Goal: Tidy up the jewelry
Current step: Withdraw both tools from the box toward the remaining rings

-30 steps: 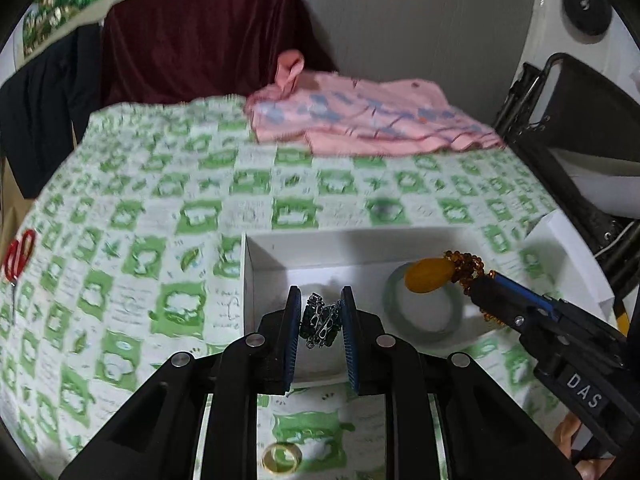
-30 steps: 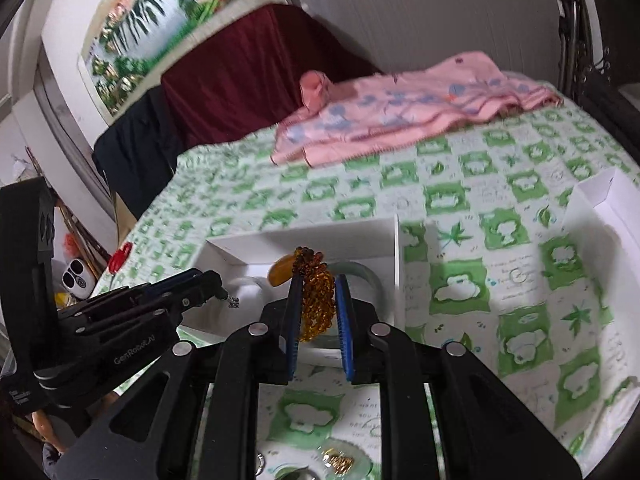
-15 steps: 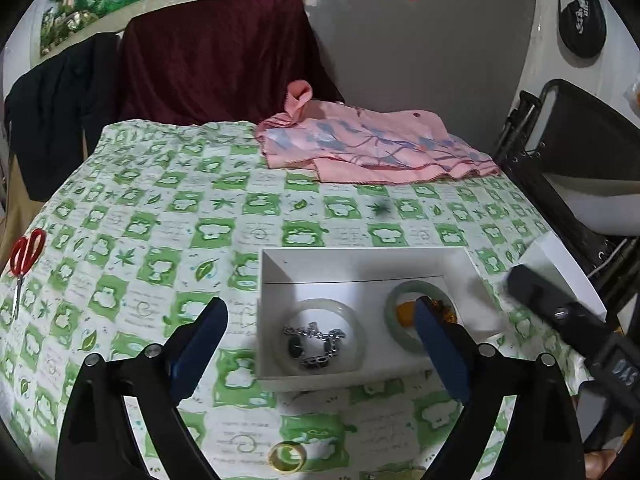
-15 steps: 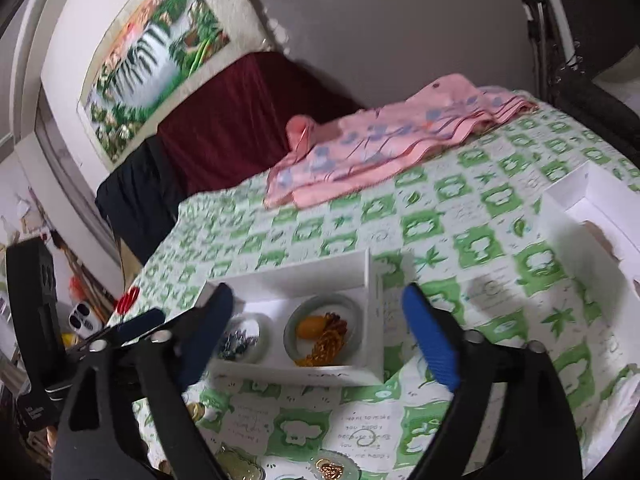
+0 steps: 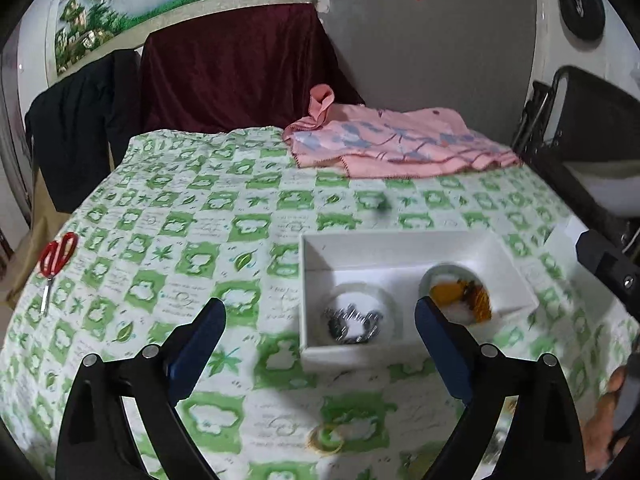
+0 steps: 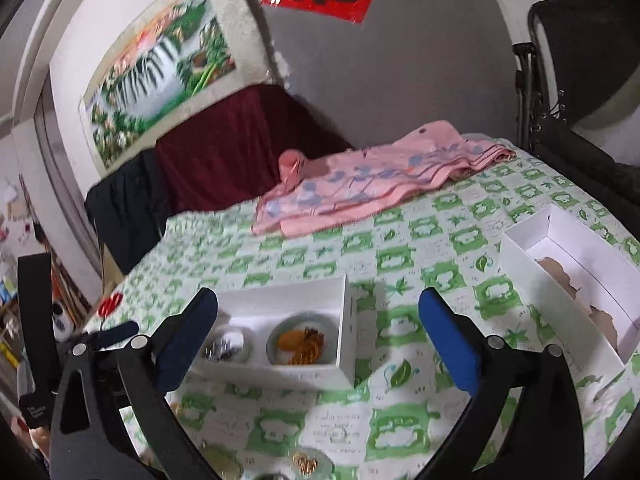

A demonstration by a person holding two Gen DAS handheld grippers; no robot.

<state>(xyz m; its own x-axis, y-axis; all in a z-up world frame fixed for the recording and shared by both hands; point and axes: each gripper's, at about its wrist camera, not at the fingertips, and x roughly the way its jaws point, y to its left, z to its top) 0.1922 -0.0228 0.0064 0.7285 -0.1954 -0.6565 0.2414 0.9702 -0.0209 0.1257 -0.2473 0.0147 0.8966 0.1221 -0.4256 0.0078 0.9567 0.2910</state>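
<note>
From the left wrist view, the left hand-held gripper (image 5: 320,344) now stands wide and empty, pulled back above the worktop (image 5: 200,216); a second ago it pinched the dark metal chain (image 5: 352,326) low over the white box (image 5: 400,240). That chain now lies inside the left jade bangle (image 5: 362,316) in the box. The amber bead piece (image 5: 460,298) rests within the right jade bangle (image 5: 454,276). A gold ring (image 5: 325,438) waits on the cloth near the camera, outside the box.

From the right wrist view, the right hand-held gripper (image 6: 318,340) is likewise spread wide with nothing between its fingers, having let go of the amber bead piece (image 6: 302,342), which sits in the white box (image 6: 344,304). Both drops look finished. More gold-coloured pieces (image 6: 306,462) lie blurred at the bottom edge, so sorting probably goes on. A second open box (image 6: 520,256) stands well apart to the right.
</note>
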